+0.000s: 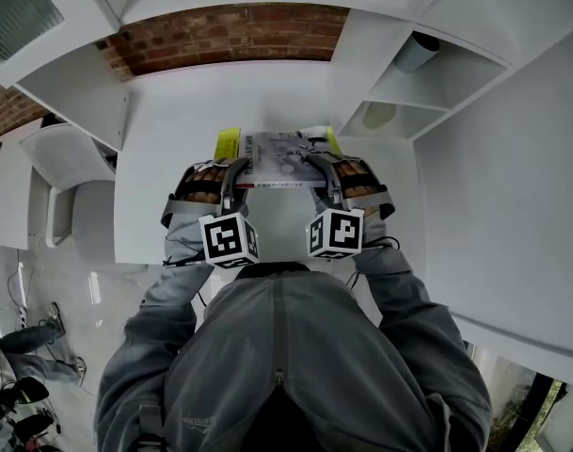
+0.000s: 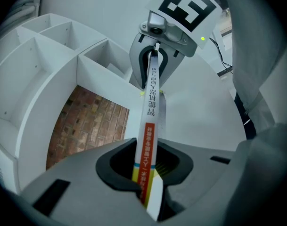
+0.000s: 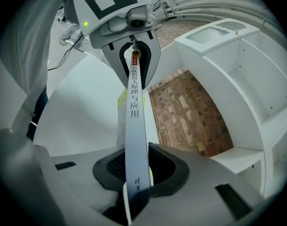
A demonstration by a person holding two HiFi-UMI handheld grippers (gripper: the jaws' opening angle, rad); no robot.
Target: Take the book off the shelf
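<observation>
The left gripper and right gripper have their jaws clenched on opposite ends of the book. It is held flat over the white desk, before the shelf. Best to move both together, level, so neither end twists loose.

Red brick wall at the back, white rolled tube to its right, pale round object below-right of it, white curved seat well to its lower left.
</observation>
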